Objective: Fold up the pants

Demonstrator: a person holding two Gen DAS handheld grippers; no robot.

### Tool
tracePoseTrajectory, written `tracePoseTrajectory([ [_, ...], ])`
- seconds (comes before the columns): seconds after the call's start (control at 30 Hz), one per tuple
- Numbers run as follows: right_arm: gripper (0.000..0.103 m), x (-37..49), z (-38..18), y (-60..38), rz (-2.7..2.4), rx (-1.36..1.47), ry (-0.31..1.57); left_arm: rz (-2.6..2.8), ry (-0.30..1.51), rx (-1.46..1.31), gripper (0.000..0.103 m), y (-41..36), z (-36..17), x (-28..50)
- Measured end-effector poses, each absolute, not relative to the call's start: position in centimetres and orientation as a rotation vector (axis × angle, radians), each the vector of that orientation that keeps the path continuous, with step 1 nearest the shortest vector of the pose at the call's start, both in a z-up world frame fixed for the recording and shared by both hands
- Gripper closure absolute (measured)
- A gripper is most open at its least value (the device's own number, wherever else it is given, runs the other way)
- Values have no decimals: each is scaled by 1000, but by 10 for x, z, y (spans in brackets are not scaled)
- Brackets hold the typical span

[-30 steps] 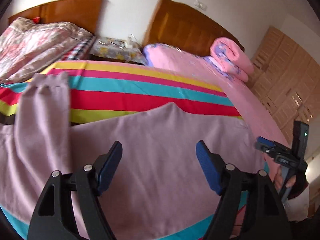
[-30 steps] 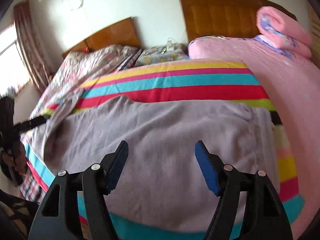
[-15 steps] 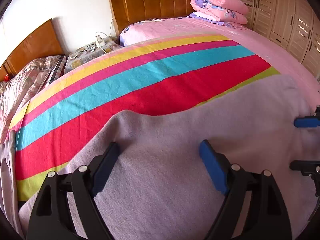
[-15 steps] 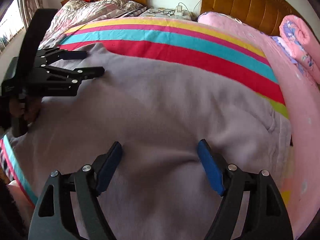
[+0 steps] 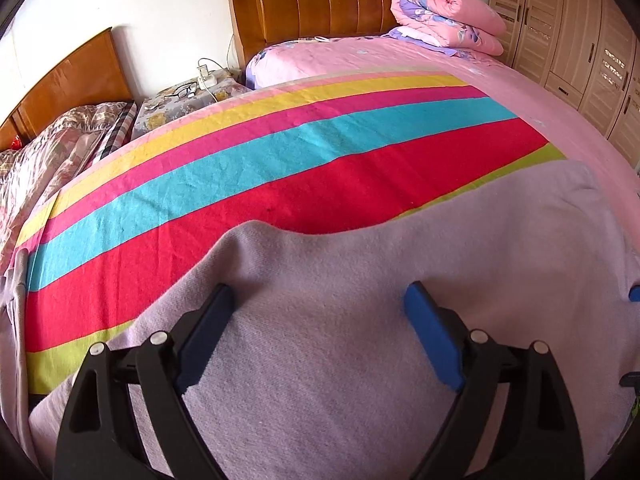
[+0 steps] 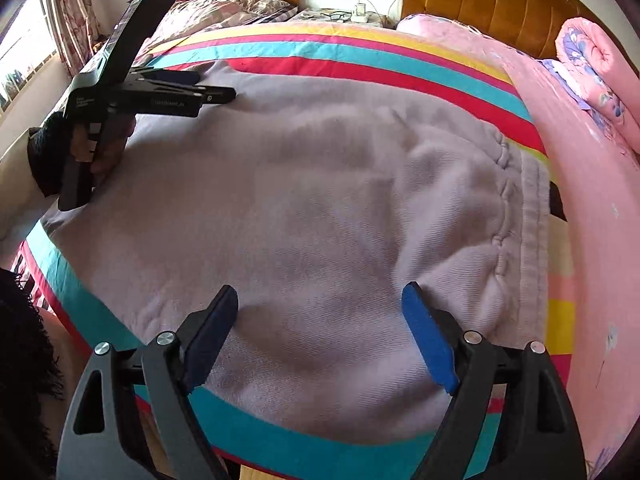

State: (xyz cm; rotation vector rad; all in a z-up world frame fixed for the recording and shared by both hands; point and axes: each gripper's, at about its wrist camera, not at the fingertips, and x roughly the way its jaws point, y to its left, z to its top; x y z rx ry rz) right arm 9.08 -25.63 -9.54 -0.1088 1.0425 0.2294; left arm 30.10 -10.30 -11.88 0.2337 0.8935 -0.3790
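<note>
A bedroom with two wooden headboards [image 5: 340,8] against a white wall; the near bed carries a striped sheet [image 5: 248,176] in yellow, pink, turquoise and red, and a rolled pink quilt [image 5: 444,16] lies at its far right by the wardrobe doors [image 5: 580,40]. The pants [image 6: 300,208], pale lilac, lie spread flat across the near part of the striped sheet, waistband at the right. The left gripper [image 5: 320,328] hangs over the pants' left end, its jaws opening, wide apart, with only flat cloth beneath them. The right gripper [image 6: 320,328] hangs over the near edge by the waistband, jaws likewise opening and wide, gripping nothing
</note>
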Motion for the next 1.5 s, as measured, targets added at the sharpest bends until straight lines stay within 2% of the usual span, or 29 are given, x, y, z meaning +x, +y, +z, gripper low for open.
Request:
tracePoseTrajectory([
  [0.17, 21, 85, -116, -263, 252, -126, 1082, -380, 894, 234, 14, -103, -119, 301],
  [0.3, 22, 77, -98, -265, 214, -108, 1093, -382, 894, 233, 14, -103, -119, 302],
  [0.43, 20, 89, -69, -243, 212, -134, 958, -381, 894, 232, 14, -103, -118, 302],
  [0.5, 16, 104, -67, -227, 216, -151, 927, -382, 893, 231, 14, -103, -118, 302],
  [0.67, 16, 139, -113, -214, 208, -130, 1056, -380, 893, 233, 14, -103, -118, 302],
  [0.8, 14, 134, -116, -217, 188, -84, 1009, -382, 893, 231, 13, -103, -118, 302],
  [0.9, 14, 133, -110, -211, 113, -98, 1027, -423, 919, 241, 5, -107, -118, 303],
  [0.93, 14, 133, -106, -210, 83, -89, 1026, -419, 933, 253, 6, -106, -115, 302],
  [0.97, 14, 132, -102, -210, 68, -78, 1011, -384, 929, 227, 15, -100, -108, 298],
  [1.1, 14, 123, -79, -200, 56, -59, 900, -441, 787, -53, 15, -32, -39, 261],
  [1.17, 14, 126, -62, -186, 119, -45, 836, -411, 697, -114, 4, 21, -11, 235],
  [1.23, 14, 136, -46, -158, 253, -39, 795, -298, 634, -146, 2, 82, 5, 210],
  [1.37, 14, 174, -24, -55, 540, -176, 746, 29, 615, -267, 2, 220, 6, 156],
  [1.5, 14, 208, -1, 81, 885, -256, 698, 336, 626, -461, 2, 344, -21, 88],
])
